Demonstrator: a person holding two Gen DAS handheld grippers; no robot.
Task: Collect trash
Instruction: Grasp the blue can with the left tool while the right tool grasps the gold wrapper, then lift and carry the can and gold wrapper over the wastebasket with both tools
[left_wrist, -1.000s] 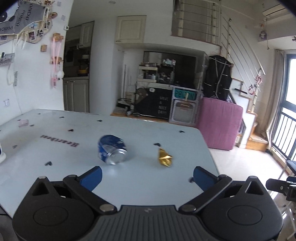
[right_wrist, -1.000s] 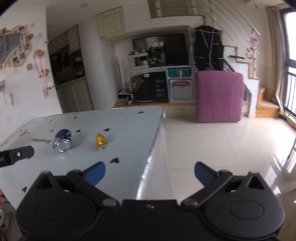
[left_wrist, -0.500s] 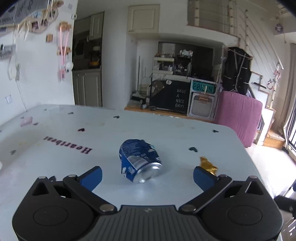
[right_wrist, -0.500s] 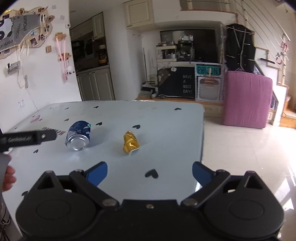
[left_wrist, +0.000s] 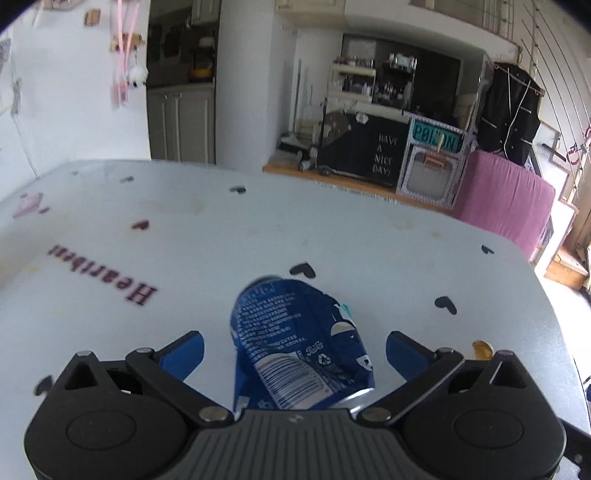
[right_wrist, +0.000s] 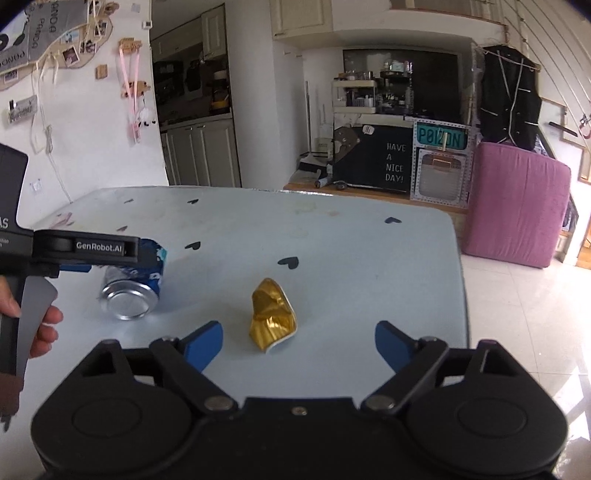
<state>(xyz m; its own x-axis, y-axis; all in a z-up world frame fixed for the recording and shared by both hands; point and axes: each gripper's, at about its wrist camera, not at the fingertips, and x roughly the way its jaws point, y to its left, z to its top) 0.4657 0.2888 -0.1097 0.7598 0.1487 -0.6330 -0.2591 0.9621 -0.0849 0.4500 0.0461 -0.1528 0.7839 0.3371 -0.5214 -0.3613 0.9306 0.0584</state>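
On the pale blue table (right_wrist: 332, 251), printed with small dark hearts and the word "Heartbeat", lie two pieces of trash. Beyond the table's far edge stand a pink block (right_wrist: 517, 206) and a black board (right_wrist: 373, 162) lettered "HAVE A NICE DAY!".

Left gripper (left_wrist: 294, 349): jaws spread wide, one blue fingertip on each side of the can (left_wrist: 299, 347), neither visibly touching it. Seen from the right wrist, this gripper (right_wrist: 144, 254) reaches in from the left edge over the can (right_wrist: 131, 291), with a hand (right_wrist: 37, 325) on its grip.

Right gripper (right_wrist: 298, 343): jaws likewise spread wide and holding nothing, set just short of the wrapper (right_wrist: 272, 319), which lies between the lines of its two fingers.

Can: blue, dented, lying on its side, silver end toward the cameras.

Wrapper: crumpled gold foil, to the right of the can and apart from it; in the left wrist view only a sliver (left_wrist: 482, 349) shows behind the right finger.
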